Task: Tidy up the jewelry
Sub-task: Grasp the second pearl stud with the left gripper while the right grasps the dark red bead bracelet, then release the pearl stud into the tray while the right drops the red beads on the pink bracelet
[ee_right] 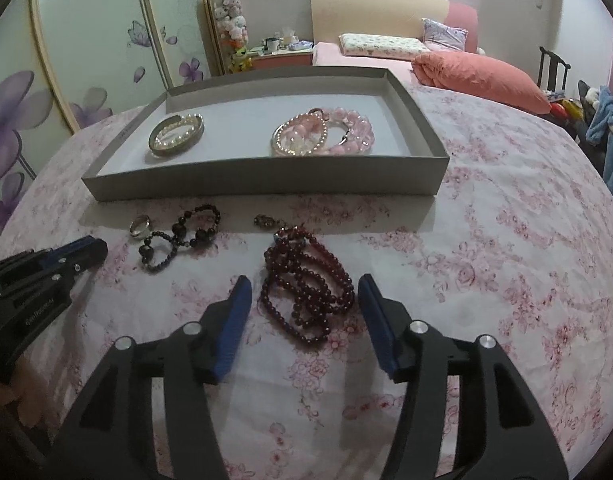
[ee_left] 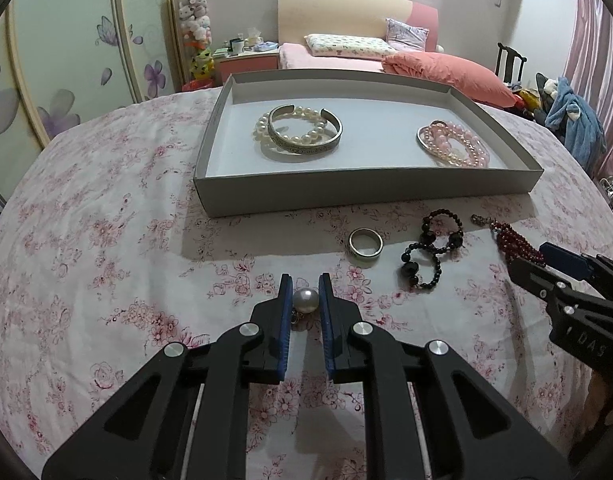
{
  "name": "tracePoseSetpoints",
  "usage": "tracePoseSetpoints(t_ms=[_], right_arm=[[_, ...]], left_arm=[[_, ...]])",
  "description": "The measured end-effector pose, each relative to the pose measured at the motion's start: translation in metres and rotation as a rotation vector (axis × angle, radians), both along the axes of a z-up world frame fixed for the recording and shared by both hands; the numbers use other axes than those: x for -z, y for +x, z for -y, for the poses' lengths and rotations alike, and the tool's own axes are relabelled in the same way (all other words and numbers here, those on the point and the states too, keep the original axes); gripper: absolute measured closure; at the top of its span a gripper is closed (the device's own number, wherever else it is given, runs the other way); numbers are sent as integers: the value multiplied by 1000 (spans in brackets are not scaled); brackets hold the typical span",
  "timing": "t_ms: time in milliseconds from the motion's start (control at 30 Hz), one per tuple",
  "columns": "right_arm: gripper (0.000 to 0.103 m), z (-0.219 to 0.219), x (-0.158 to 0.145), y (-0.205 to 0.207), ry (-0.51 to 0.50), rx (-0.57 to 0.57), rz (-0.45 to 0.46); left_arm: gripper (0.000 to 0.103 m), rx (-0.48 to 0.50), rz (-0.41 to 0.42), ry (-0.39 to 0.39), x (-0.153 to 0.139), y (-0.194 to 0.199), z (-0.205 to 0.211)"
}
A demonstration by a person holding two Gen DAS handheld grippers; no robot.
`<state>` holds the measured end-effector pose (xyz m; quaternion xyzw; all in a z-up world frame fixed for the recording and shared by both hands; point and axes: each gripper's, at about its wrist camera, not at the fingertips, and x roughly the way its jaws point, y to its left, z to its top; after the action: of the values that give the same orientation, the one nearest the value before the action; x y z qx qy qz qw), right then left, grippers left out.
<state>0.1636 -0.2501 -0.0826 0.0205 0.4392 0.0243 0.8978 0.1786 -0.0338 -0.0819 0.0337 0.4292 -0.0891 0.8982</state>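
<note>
My left gripper [ee_left: 305, 294] is shut on a large white pearl piece [ee_left: 305, 300] low over the flowered cloth; a small metal part hangs under the pearl. A silver ring [ee_left: 365, 241] and a black bead bracelet [ee_left: 434, 249] lie just beyond it. My right gripper [ee_right: 304, 292] stands open, its blue pads on either side of a dark red bead strand [ee_right: 308, 288] that rests on the cloth untouched. A small metal charm [ee_right: 265, 221] lies beyond the strand. The grey tray [ee_left: 346, 194] holds a silver bangle with pearls [ee_left: 304, 130] and pink bead bracelets [ee_left: 454, 144].
The table is round under a pink flowered cloth [ee_left: 106, 240], and its edge curves away on both sides. A bed with a salmon pillow [ee_left: 450, 72] stands behind the tray, wardrobe doors [ee_left: 66, 60] at left, a chair with clothes [ee_left: 566, 112] at right.
</note>
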Motion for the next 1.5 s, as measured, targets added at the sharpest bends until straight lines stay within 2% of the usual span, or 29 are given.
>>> tracePoseSetpoints(t_ms=[33,67,100,167,467,700,1500], right_arm=[[55,0,0,0,-6,2,1],[68,1,0,0,-12,7,3],[76,2,0,0,-12,10,3],[89,6,0,0,-2,20,4],[94,13,-1,-2,40,39,15],[94,19,-18,-13,72,54,101],[94,-2,-67,-35,71,22,338]], left_arm=[[89,0,0,1,0,0,0],[89,0,0,0,0,-1,0],[89,0,0,0,0,0,0],[89,0,0,1,0,0,0],[89,-3,-1,-8,0,0,-1],[89,-42,8,-41,-4,-1,-12],[89,-80,310,-27,-55,-31,-15]])
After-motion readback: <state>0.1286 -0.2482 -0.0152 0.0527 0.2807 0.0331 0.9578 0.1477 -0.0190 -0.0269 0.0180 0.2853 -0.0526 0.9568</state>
